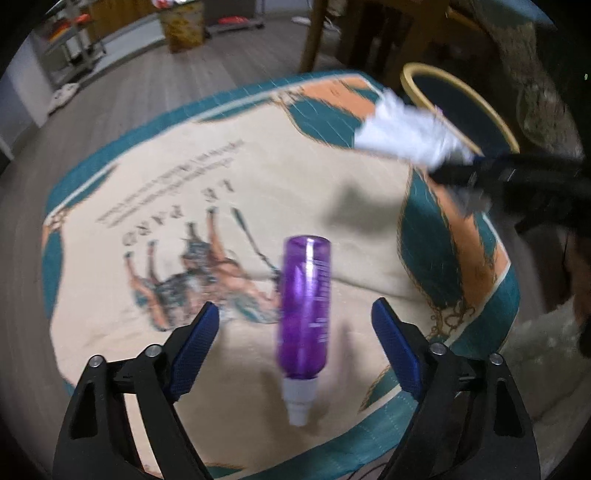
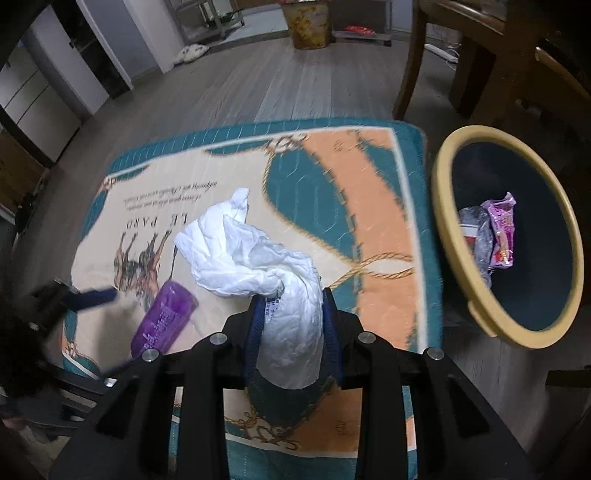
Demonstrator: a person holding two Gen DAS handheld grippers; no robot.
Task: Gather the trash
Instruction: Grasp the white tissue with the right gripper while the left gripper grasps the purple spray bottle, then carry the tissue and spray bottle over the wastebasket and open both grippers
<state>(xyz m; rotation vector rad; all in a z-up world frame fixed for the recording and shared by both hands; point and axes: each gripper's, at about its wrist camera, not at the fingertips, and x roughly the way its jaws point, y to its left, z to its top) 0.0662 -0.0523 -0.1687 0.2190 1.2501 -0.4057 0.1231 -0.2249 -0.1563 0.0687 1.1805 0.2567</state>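
A purple plastic bottle (image 1: 304, 306) with a white cap lies on the patterned mat (image 1: 332, 192), cap toward the camera. My left gripper (image 1: 295, 314) hangs over it, open, one blue pad on each side and neither touching. In the right wrist view my right gripper (image 2: 293, 295) is shut on a crumpled white tissue (image 2: 258, 266), held above the mat (image 2: 369, 184); the purple bottle (image 2: 164, 317) lies at lower left. From the left wrist the same white tissue (image 1: 406, 133) shows blurred at upper right, near the bin (image 1: 458, 99).
A round bin with a yellow rim (image 2: 443, 229) stands right of the mat, holding a pink wrapper (image 2: 500, 229) and grey plastic. Wooden chair legs (image 2: 410, 74) rise behind the mat. A floral container (image 2: 306, 26) and a metal rack stand on the far wooden floor.
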